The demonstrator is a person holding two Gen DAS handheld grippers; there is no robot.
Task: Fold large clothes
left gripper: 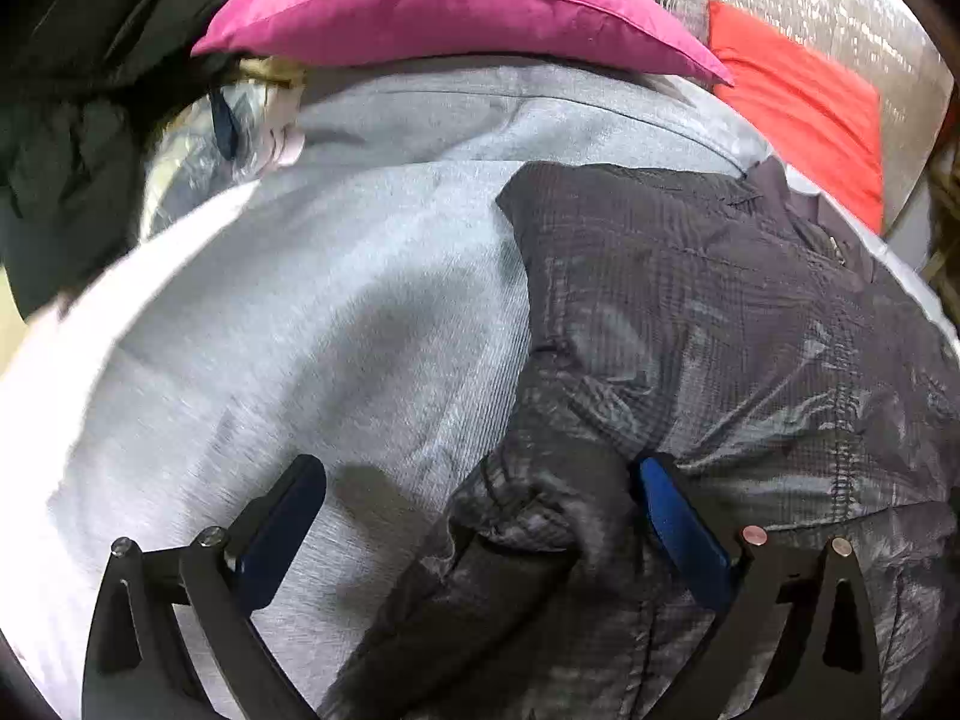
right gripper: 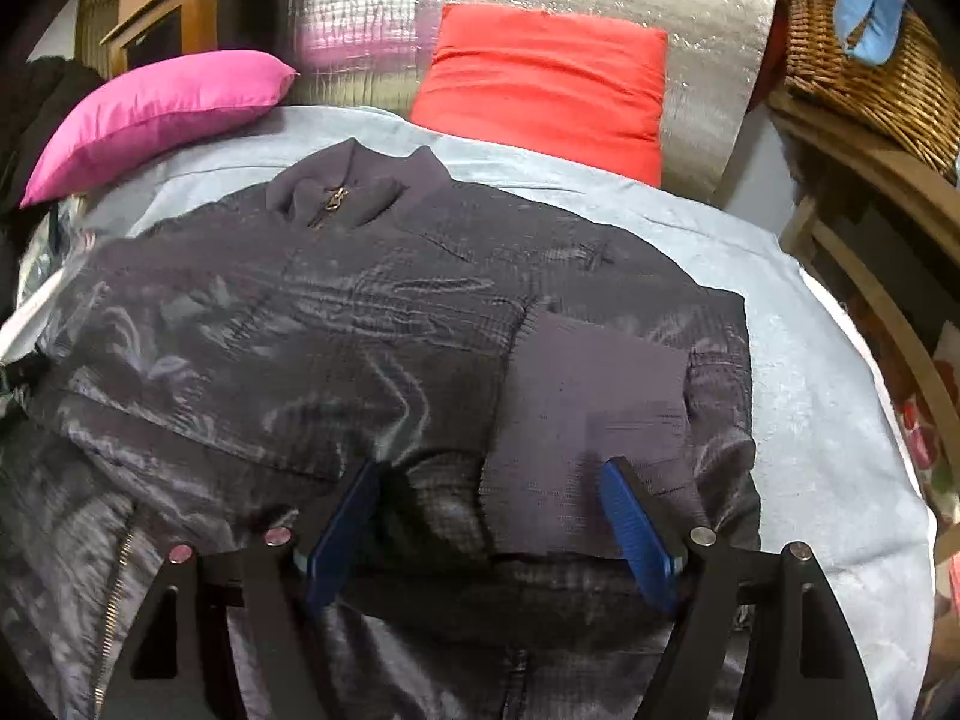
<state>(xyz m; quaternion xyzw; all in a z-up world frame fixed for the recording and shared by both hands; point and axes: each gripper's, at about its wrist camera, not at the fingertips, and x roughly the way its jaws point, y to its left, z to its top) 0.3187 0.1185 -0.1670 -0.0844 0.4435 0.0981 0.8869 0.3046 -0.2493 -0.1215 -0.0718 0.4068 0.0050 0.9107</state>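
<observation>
Partly out of frame, dark jacket (right gripper: 372, 324) hem

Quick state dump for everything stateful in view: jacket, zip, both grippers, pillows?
Jacket: spread on the grey sheet, one sleeve folded across its front.
Collar zip: closed.
Left gripper: open, over a jacket fold.
Right gripper: open, over the sleeve.
Pink pillow: lying flat.
Red pillow: propped upright.

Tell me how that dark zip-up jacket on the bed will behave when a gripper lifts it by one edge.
The jacket will probably drape limply: its sleeve already lies folded flat. Its shiny, wrinkled fabric looks thin, so likely light and somewhat slippery between the pads. It may slide easily over the grey bedsheet.
</observation>
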